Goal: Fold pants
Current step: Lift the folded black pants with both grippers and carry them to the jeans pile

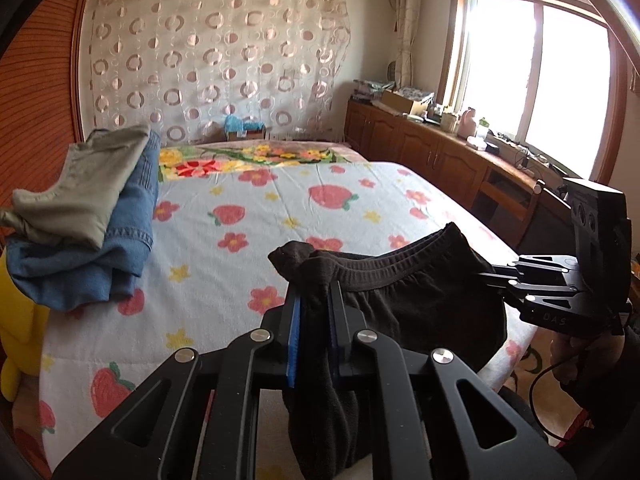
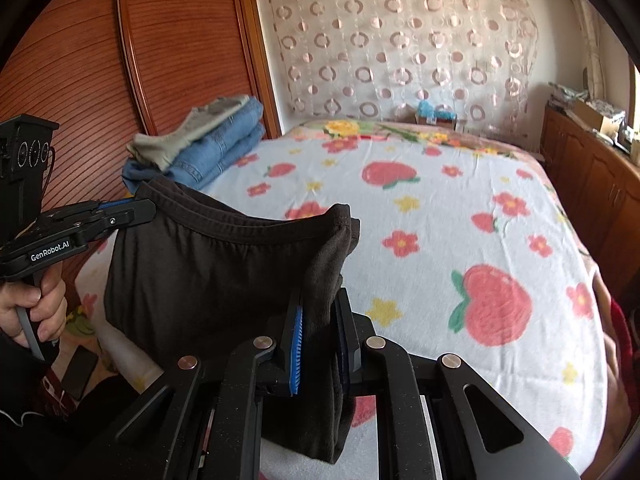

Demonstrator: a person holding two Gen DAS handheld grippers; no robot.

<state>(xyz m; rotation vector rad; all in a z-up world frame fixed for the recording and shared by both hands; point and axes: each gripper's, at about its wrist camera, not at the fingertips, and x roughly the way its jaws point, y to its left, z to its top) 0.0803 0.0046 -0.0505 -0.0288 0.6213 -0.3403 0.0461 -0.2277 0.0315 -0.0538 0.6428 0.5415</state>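
A pair of black pants (image 1: 420, 304) hangs by its elastic waistband above the near edge of the bed, stretched between both grippers. My left gripper (image 1: 315, 292) is shut on one bunched waistband corner, and cloth hangs down between its blue pads. At the right of the left wrist view, my right gripper (image 1: 495, 273) pinches the other end. In the right wrist view the black pants (image 2: 208, 264) spread to the left; my right gripper (image 2: 320, 304) is shut on its corner. My left gripper (image 2: 145, 207), held by a hand, clamps the far corner.
The bed (image 1: 280, 208) has a white cover with strawberries and flowers. A stack of folded clothes (image 1: 88, 216), olive on blue denim, lies at its left side. A wooden cabinet (image 1: 440, 152) runs under the window on the right. A wooden wardrobe door (image 2: 120, 80) stands to the left.
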